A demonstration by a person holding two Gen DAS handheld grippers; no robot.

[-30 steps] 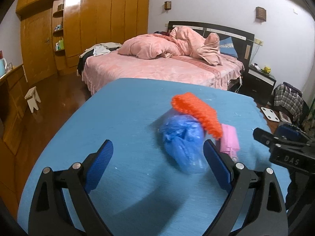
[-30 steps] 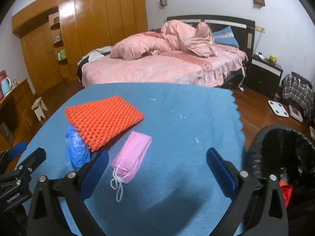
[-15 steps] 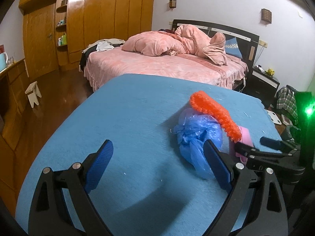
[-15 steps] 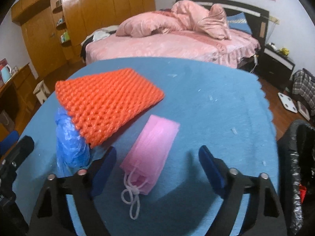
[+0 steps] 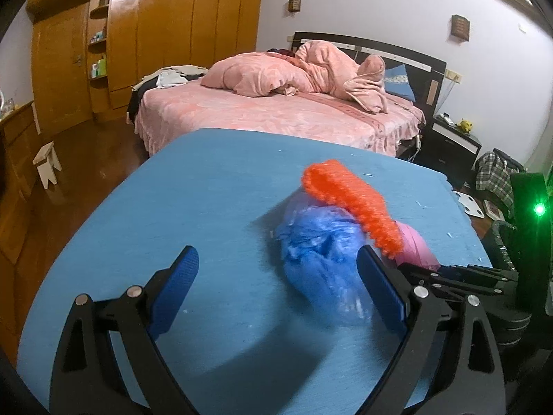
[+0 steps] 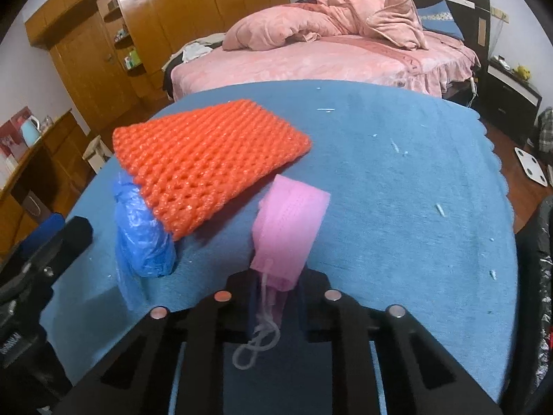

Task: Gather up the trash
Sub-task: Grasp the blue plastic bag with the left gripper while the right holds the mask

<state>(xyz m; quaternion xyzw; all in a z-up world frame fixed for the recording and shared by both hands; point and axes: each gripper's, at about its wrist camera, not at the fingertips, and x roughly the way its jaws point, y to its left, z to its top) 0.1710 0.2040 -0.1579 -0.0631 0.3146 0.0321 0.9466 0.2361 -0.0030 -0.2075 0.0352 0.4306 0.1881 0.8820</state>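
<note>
We have the right tongs (image 6: pixel 276 288) pinched on the near end of the pink face mask (image 6: pixel 288 231); their jaws have just been closing, and the mask now sits between them with its ear loop (image 6: pixel 255 346) dangling toward us. The mask lies on the blue table (image 6: pixel 397 207), just right of the orange foam net (image 6: pixel 207 162), its far end close to the net's edge. To do this pickup well, we judge that we should lift straight up first, so the mask comes away without dragging the net, then carry it right to the black-lined bin (image 6: pixel 542 259) at the table's right edge, and keep the loose loop from snagging on the tongs. The grip is only on a thin folded edge, so a slow lift seems safer than a quick swing. Our left tongs (image 5: pixel 276 294) stand wide open and hold nothing; the crumpled blue plastic bag (image 5: pixel 321 252) lies between their fingers, closer to the right one, with no pad clearly pressing on it. By our count the table carries three pieces of trash: one pink mask, one orange net, one blue bag, the net resting partly on top of the bag. There are two tongs and one bin, plus a few tiny pale scraps scattered across the table.
</note>
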